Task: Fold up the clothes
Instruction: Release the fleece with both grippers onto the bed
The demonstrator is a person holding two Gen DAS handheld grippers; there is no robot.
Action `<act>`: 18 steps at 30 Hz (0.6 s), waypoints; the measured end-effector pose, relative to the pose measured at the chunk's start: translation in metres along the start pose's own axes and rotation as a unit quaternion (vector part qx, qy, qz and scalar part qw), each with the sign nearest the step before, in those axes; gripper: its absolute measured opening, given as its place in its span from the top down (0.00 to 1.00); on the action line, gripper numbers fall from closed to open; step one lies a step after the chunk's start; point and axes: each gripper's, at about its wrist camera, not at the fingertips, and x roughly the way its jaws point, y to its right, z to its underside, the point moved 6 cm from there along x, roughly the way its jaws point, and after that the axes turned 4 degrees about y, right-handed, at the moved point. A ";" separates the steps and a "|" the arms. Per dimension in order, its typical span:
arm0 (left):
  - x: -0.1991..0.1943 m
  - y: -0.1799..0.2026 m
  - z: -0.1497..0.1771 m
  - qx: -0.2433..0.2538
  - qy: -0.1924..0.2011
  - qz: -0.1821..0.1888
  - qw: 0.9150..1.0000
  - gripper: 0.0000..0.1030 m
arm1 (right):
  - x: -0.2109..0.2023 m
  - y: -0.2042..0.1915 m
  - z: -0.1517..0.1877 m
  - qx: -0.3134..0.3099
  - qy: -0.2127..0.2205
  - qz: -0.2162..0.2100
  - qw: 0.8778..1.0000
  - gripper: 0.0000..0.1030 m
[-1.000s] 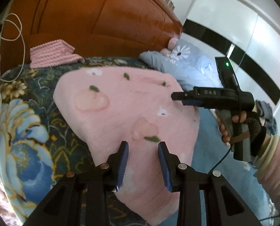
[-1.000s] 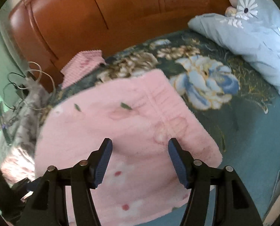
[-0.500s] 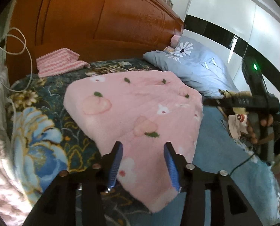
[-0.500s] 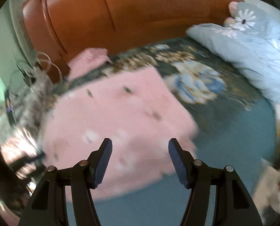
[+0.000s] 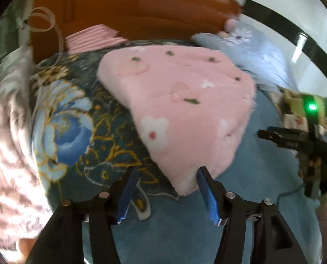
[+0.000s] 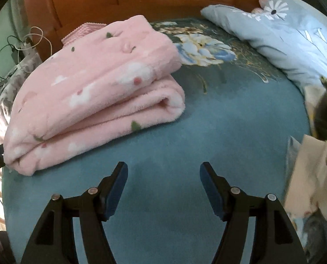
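Lying folded in thick layers on the bed: fluffy pink flower-print fleece garment (image 6: 93, 92). Left gripper (image 5: 166, 177) and right gripper (image 6: 163, 172) both released, jaws just widening, nothing between.

Both cameras sit on the grippers and look forward and down at the bed. The left wrist view is close over the near corner of the pink folded garment (image 5: 185, 101), headboard (image 5: 141, 6) at 12 o'clock. The right wrist view is lower, the garment (image 6: 93, 92) at 10 o'clock. Both share the garment, the headboard and the blue pillow (image 6: 284, 35).
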 end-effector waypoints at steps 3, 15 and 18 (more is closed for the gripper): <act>0.007 0.003 0.004 -0.014 0.022 -0.034 0.999 0.36 | 0.010 0.003 -0.001 -0.003 0.015 -0.002 1.000 0.19; 0.013 0.011 0.014 -0.053 0.069 -0.117 0.989 0.26 | 0.033 -0.001 -0.021 -0.052 0.037 -0.035 0.997 0.11; 0.012 0.019 0.015 -0.035 0.075 -0.153 0.985 0.25 | 0.040 -0.005 -0.027 -0.073 0.034 -0.030 0.996 0.11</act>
